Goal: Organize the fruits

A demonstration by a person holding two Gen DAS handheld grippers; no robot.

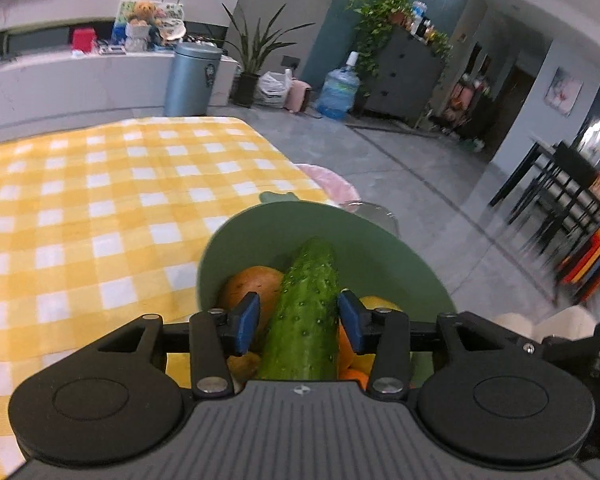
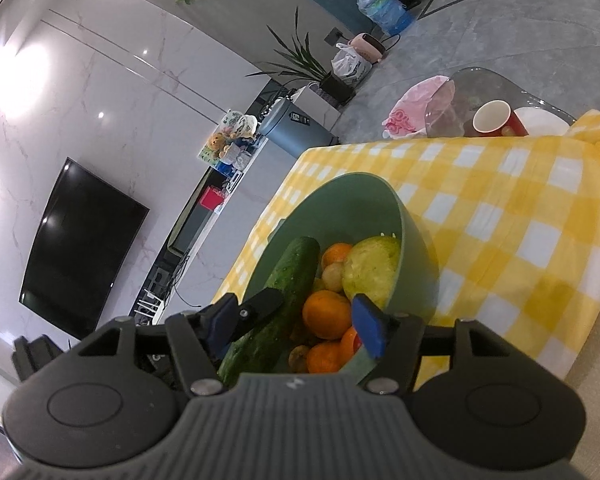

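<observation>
Green bowl (image 1: pixel 364 240) sits on the table (image 1: pixel 100 200) with yellow-checked cloth, near its edge; it holds a cucumber (image 1: pixel 306 312), several oranges (image 2: pixel 326 314), a pale yellow-green cut fruit (image 2: pixel 374 268) and a brownish round fruit (image 1: pixel 250 284). The cucumber lies slanted, one end up against the bowl wall, resting over the smaller fruit. Left gripper (image 1: pixel 298 320): jaws spread, straddling the cucumber at mid-body; a narrow gap shows on the left pad side, the right pad looks at or just beside the skin, so I read no firm pinch yet. Right gripper (image 2: pixel 296 326): jaws spread over the near part of the bowl, empty; its right finger (image 2: pixel 368 328) sits just at the bowl's near rim, contact unclear. The other gripper's finger is visible in the right wrist view, lying against the cucumber. Handling judgement: the cucumber is stiff, moderately heavy for its size, with bumpy skin showing wet-looking glints, so likely a bit slippery; best taken across the middle, near balance, so it does not pivot out. Oranges are light, round and firm, prone to rolling; take across the widest part. The cut fruit looks soft on its face; grip the rind sides. Bowl is probably light plastic and could slide or tip near the table edge.
</observation>
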